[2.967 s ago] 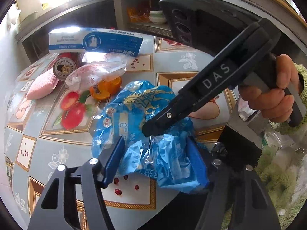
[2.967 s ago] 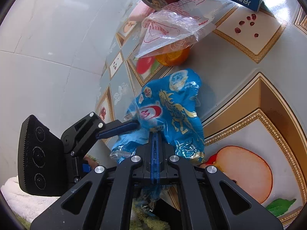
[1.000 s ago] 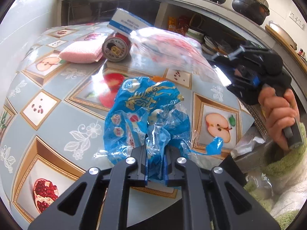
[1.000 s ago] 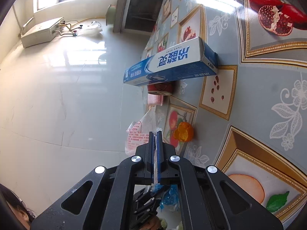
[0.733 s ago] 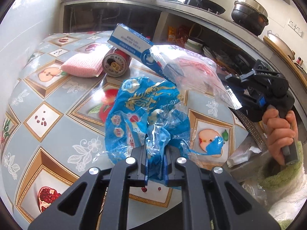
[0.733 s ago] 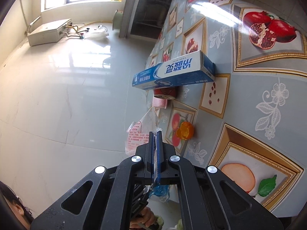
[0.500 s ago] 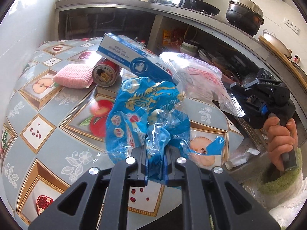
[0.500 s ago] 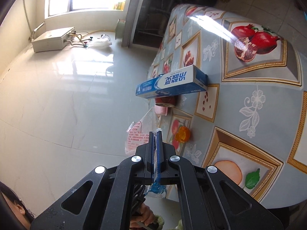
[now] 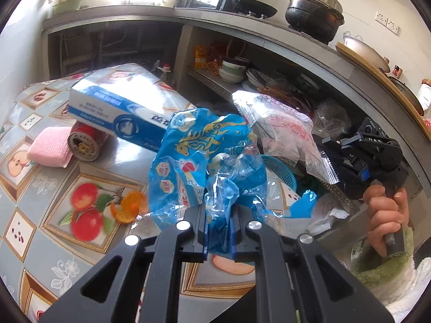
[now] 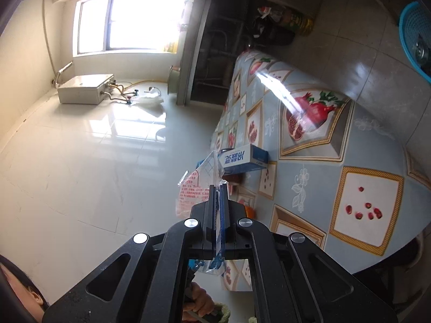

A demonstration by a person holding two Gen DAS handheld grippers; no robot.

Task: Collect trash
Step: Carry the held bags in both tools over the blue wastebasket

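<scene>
Two wrappers being carried off the desk, one in each tool

The crumpled blue wrapper point(image 9: 207, 158) is hanging clear above the desk point(image 9: 40, 188), pinched between the narrowed jaws of the left tool point(image 9: 217, 231); the clear printed bag point(image 9: 282, 132) is being held aloft in the fully closed right tool point(image 10: 217, 207), just beside the blue basket point(image 9: 280, 169) on the floor. Judged from this, two pieces are being collected but neither is dropped yet, while the orange peel point(image 9: 126, 207), the red can point(image 9: 83, 145), the blue box point(image 9: 115, 113) and the pink sponge point(image 9: 51, 148) are lying on the desk. Compared with three seconds ago, when the wrapper was resting on the desk inside open jaws, both pieces are now lifted and travelling toward the basket
</scene>
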